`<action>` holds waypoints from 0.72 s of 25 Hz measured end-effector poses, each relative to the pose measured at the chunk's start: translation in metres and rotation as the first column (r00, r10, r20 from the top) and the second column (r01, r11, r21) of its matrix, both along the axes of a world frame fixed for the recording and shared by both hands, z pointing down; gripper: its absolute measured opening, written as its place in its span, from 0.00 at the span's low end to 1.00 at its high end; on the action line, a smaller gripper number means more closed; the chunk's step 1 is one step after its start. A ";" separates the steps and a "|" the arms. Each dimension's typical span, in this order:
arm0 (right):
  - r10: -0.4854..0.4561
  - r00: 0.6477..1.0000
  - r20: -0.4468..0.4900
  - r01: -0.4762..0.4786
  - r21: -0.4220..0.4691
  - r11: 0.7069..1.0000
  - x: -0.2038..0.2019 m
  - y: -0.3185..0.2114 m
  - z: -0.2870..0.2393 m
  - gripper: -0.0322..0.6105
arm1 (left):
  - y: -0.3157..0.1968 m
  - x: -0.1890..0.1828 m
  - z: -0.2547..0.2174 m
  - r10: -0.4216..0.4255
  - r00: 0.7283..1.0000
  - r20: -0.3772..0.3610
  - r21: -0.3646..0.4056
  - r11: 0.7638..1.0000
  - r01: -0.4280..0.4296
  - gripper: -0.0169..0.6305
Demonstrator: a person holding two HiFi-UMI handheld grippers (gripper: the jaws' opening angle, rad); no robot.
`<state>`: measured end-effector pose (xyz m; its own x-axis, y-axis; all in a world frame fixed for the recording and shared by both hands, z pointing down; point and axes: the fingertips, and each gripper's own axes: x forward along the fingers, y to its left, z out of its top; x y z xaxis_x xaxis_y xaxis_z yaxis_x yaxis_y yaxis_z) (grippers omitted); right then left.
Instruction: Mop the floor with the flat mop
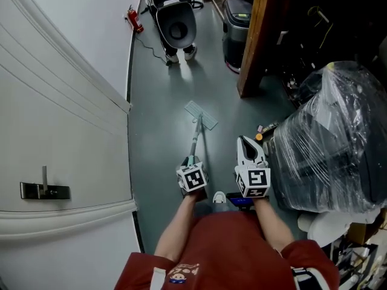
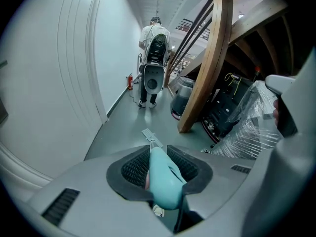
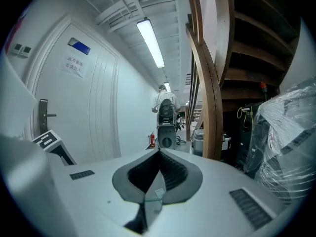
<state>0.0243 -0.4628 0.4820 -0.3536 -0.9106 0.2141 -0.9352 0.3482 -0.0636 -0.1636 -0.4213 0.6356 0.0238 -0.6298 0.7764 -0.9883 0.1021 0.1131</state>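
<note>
Grey-green corridor floor (image 1: 163,132), narrow: white door (image 1: 66,138) on the left, stored stuff on the right.

Containers: dark lidded bin (image 1: 237,26) far right, standing beside the wooden post (image 1: 257,41). Lid is down, so contents can't be seen. Nearer on the right is a big bundle (image 1: 338,138) wrapped in clear plastic, with dark shapes inside that I can't identify.

Left gripper (image 1: 190,162): jaws clamped on the teal grip (image 2: 165,177) at the near end of the flat mop (image 1: 196,132). The grip fills the gap between the pads. Right gripper (image 1: 247,144) is just beside it on the right and clear of the handle. Its jaw tips are pressed together, with nothing I can make out held between them.

Mop axis: the handle runs from the left gripper straight away down the corridor, tilted slightly right. Mop head (image 1: 201,115) is at the far end, flat on the floor about mid-corridor, with its long side skewed across the handle line.

Around it, near to far:
- Door handle (image 1: 45,190) on the left, level with the grippers.
- The bundle bulges into the lane on the right, with small clutter at its foot.
- The post stands on the floor past the mop head, on the right.
- A person (image 2: 154,31) stands in the far lane with an upright grey machine (image 1: 176,23), taking up much of the width there.
- Red fire extinguisher (image 1: 134,20) against the left wall beside them.
</note>
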 end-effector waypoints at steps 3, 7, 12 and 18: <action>-0.004 1.000 0.005 0.004 -0.009 1.000 0.002 -0.024 0.004 0.08 | -0.023 0.003 0.001 -0.007 1.000 -0.012 0.002 1.000 0.007 0.21; -0.021 1.000 0.002 0.021 -0.020 1.000 -0.009 -0.058 0.011 0.08 | -0.057 0.000 0.005 -0.011 1.000 -0.021 0.002 1.000 0.011 0.21; -0.025 1.000 -0.014 0.024 -0.029 0.999 -0.025 -0.113 0.020 0.08 | -0.115 -0.012 0.014 -0.002 1.000 -0.024 0.009 1.000 0.003 0.21; -0.014 1.000 -0.020 0.014 -0.026 1.000 -0.049 -0.181 0.011 0.08 | -0.181 -0.033 0.009 0.014 0.999 -0.040 0.004 1.000 -0.013 0.21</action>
